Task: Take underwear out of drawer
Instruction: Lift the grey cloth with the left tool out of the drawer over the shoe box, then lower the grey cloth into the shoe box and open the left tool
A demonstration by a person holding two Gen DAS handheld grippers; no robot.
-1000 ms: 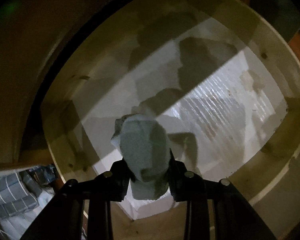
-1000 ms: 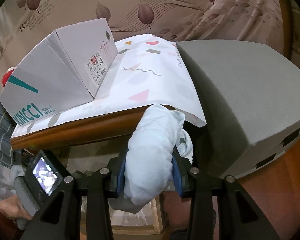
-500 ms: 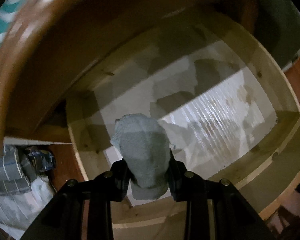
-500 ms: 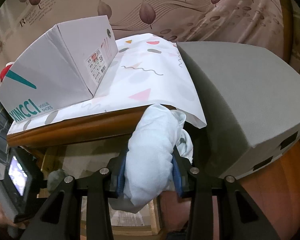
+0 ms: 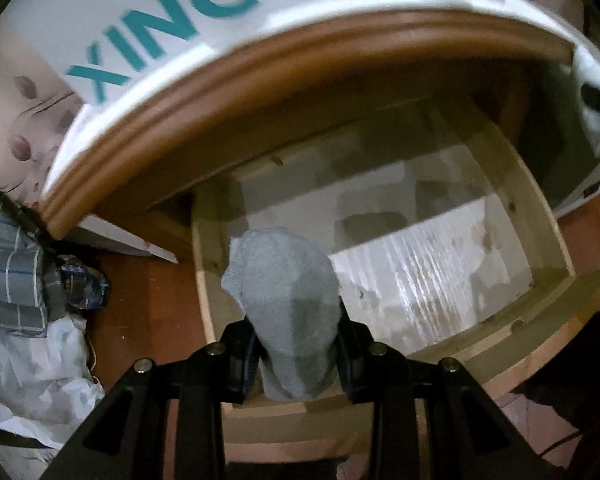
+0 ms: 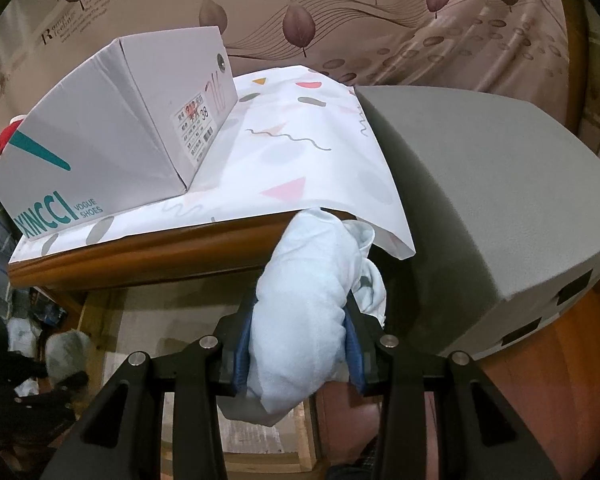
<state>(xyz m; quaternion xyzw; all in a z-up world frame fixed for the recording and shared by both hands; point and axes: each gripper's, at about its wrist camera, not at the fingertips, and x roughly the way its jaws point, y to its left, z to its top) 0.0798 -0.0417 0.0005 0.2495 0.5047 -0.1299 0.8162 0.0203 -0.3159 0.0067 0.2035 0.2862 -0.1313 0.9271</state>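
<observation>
My left gripper (image 5: 296, 354) is shut on a rolled grey piece of underwear (image 5: 288, 304), held above the open wooden drawer (image 5: 548, 216), whose pale lined bottom (image 5: 432, 280) shows bare. My right gripper (image 6: 300, 348) is shut on a bundled pale blue-white piece of underwear (image 6: 308, 300), held up in front of the brown edge of the cabinet top (image 6: 140, 256). The left gripper with its grey roll (image 6: 66, 350) shows dimly at the lower left of the right wrist view.
A white XINCCI shoe box (image 6: 112, 140) sits on a patterned white cloth (image 6: 300, 152) on the cabinet top. A grey foam block (image 6: 500, 208) stands at the right. Plaid fabric (image 5: 8, 276) and white plastic (image 5: 32, 372) lie on the reddish floor at the left.
My left gripper has risen out of the drawer with the grey roll; the cabinet edge and shoe box have come into its view. The right gripper has stayed still.
</observation>
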